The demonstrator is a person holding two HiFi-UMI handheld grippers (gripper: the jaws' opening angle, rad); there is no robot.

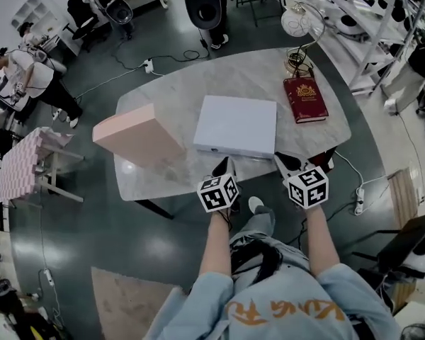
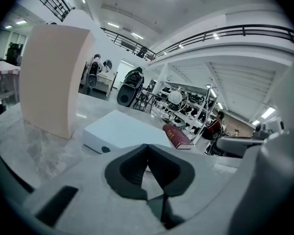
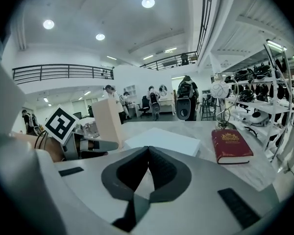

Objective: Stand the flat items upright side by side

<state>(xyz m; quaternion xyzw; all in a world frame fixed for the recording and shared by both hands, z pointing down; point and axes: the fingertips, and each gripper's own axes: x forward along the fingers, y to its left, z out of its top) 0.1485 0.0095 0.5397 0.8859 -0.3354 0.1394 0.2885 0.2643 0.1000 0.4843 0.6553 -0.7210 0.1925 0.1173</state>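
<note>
Hovering over the near edge of the marble table (image 1: 171, 89), the left gripper (image 1: 223, 167) and the right gripper (image 1: 286, 163) each have their jaws pressed together with nothing between them. Their tips point at the near side of the white box (image 1: 236, 125). That box lies flat just beyond them, mid-table. It looks stiff and smooth-skinned, probably light for its spread, and far too broad to span across its face. The sensible hold is likely a pinch on its thin near edge or a corner, one tool on each side, tipping it up onto a long edge; the slick surface could slide on the stone as it rises. To its left the pink box (image 1: 138, 134) already stands on edge, so the white one would go beside it. Farther off to the right the red book (image 1: 305, 99) lies flat, cover up. It is a hardback, likely heavier and prone to flopping open, so it is best taken near the spine.
</note>
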